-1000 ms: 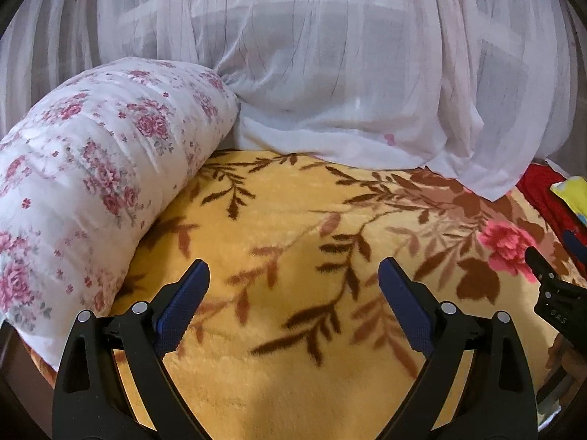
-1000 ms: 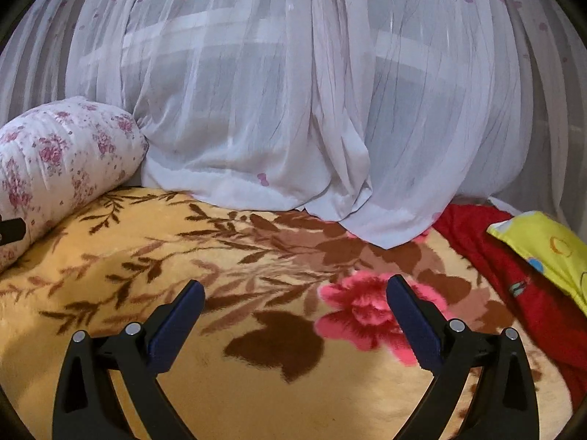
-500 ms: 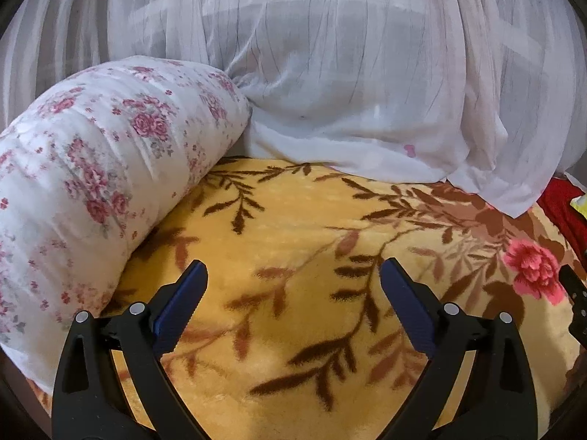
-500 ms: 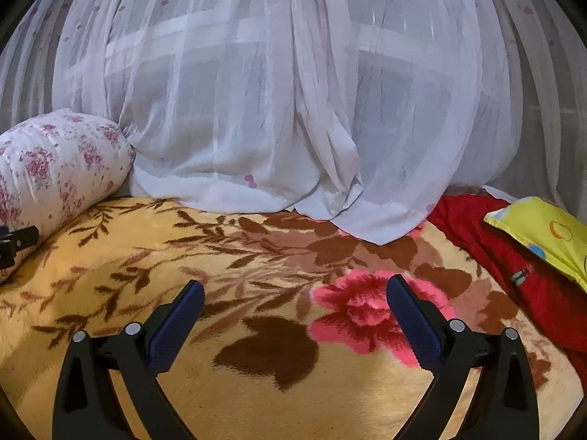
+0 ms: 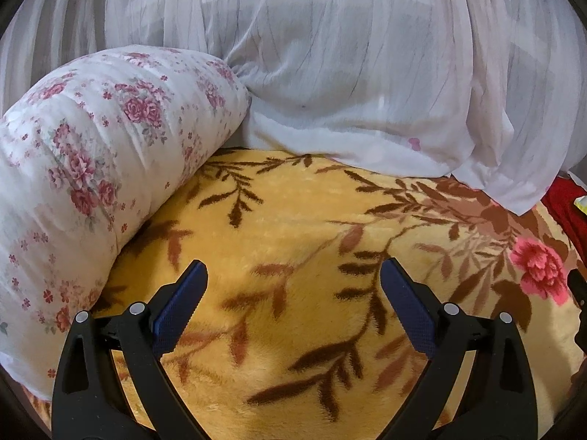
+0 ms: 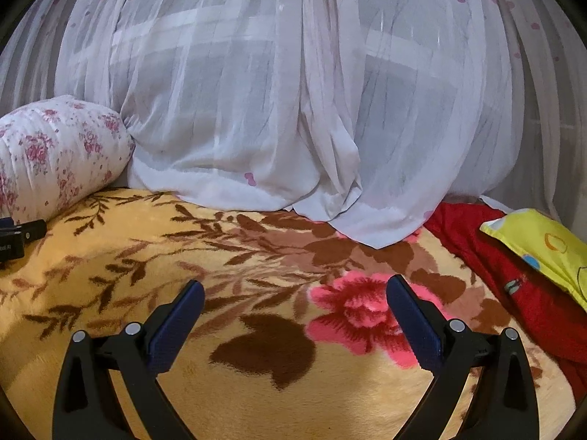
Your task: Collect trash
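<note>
No trash shows in either view. My left gripper (image 5: pixel 293 271) is open and empty above a yellow floral blanket (image 5: pixel 293 227). My right gripper (image 6: pixel 295 289) is open and empty above the same blanket (image 6: pixel 110 286), over its pink flower print (image 6: pixel 359 311). The left gripper's tip shows at the left edge of the right wrist view (image 6: pixel 22 236). The right gripper's tip shows at the right edge of the left wrist view (image 5: pixel 579 293).
A white pillow with pink roses (image 5: pixel 91 154) lies at the left, also in the right wrist view (image 6: pixel 55 150). A sheer white curtain (image 5: pixel 367 73) hangs down onto the blanket's far side. A red cloth (image 6: pixel 513 275) and a yellow pillow (image 6: pixel 543 245) lie at the right.
Both views have shifted: the left camera has swung left, so the pillow looms larger and the red cloth slides off right. The right gripper has drawn back a little. Both grippers stay open.
</note>
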The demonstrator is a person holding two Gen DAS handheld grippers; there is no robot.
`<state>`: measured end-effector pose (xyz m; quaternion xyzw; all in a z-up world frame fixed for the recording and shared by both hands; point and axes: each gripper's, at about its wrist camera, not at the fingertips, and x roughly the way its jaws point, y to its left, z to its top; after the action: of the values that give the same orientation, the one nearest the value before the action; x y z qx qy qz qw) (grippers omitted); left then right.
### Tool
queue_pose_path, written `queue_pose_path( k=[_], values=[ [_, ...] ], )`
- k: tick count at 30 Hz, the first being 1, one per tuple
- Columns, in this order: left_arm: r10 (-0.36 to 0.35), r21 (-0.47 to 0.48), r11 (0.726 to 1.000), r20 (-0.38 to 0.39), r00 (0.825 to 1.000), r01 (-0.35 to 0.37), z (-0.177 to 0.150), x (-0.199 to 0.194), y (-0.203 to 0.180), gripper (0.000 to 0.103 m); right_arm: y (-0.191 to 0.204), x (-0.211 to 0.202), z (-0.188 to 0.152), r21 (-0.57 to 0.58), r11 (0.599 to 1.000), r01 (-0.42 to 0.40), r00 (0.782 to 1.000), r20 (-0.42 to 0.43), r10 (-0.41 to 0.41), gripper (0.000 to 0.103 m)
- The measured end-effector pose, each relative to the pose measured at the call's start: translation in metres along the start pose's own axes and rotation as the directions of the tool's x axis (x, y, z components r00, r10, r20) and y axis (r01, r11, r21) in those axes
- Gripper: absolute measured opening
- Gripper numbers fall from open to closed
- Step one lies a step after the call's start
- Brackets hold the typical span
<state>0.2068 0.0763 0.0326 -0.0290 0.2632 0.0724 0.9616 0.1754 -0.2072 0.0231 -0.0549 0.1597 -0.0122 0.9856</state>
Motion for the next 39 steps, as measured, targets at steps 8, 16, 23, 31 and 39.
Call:
queue_pose_path(
  k=[8,16,23,31,39],
  values=[
    [-0.003,-0.011,1.000,-0.003,1.000,0.003,-0.0008,0.0005,0.0068,0.093,0.0018,0.0000,-0.0005,-0.008,1.000,0.002,1.000,0.001,-0.002,0.098],
    [0.006,-0.009,1.000,0.000,1.000,-0.006,-0.0013,0.0006,0.0080,0.093,0.0018,0.0000,-0.0012,-0.004,1.000,-0.001,1.000,0.007,0.001,0.098],
    [0.016,0.002,1.000,0.012,1.000,-0.016,-0.0014,-0.0004,0.0070,0.093,0.0018,-0.0002,-0.0019,-0.008,1.000,0.000,1.000,0.006,0.000,0.098],
    [0.016,-0.002,1.000,0.017,1.000,-0.015,-0.0007,-0.0013,0.0070,0.093,0.0024,-0.0005,-0.0025,-0.010,1.000,-0.001,1.000,0.005,0.001,0.098],
    [0.021,-0.002,1.000,0.025,0.999,-0.021,-0.0004,-0.0025,0.0083,0.093,0.0030,0.0007,-0.0056,-0.020,1.000,-0.004,1.000,-0.002,0.004,0.098]
  ],
)
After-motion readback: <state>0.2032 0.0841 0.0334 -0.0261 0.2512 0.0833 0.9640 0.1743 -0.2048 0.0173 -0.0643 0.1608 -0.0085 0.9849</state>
